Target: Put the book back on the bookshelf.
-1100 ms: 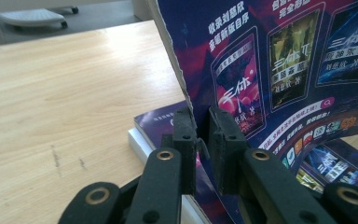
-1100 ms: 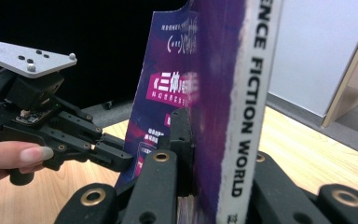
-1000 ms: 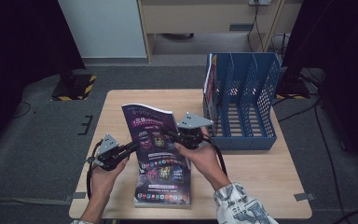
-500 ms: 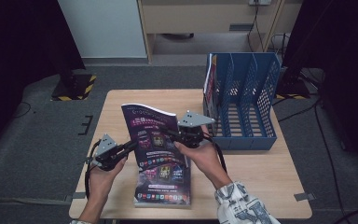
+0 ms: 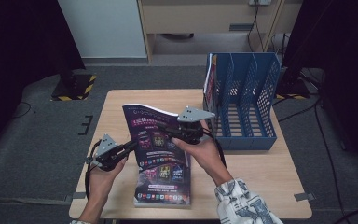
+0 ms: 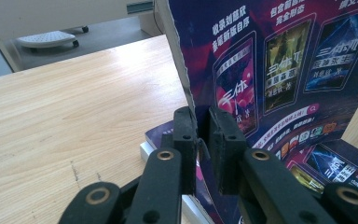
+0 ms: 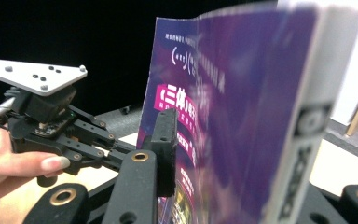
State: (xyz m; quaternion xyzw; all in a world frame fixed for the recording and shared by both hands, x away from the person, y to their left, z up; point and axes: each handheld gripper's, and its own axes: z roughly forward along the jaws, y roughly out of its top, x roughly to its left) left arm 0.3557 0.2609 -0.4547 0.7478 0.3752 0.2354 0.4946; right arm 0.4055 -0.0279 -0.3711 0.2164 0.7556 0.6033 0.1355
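A purple magazine [image 5: 154, 133] stands tilted upright over a stack of like magazines [image 5: 164, 187] on the wooden table [image 5: 116, 105]. My left gripper [image 5: 133, 143] is shut on its left edge; in the left gripper view the pads [image 6: 186, 133] pinch the page edge of the magazine [image 6: 270, 70]. My right gripper [image 5: 166, 130] reaches in from the right near the top. Its jaws have just been opening. In the right gripper view the magazine [image 7: 242, 116] sits between them, the one visible pad [image 7: 165, 135] looks just off the cover, and the other jaw is hidden behind the spine.
A blue slotted file rack [image 5: 249, 109] stands at the table's right rear, with a magazine [image 5: 209, 84] upright in its leftmost slot. Bare wood lies left of the stack [image 6: 74, 116]. Dark floor surrounds the table.
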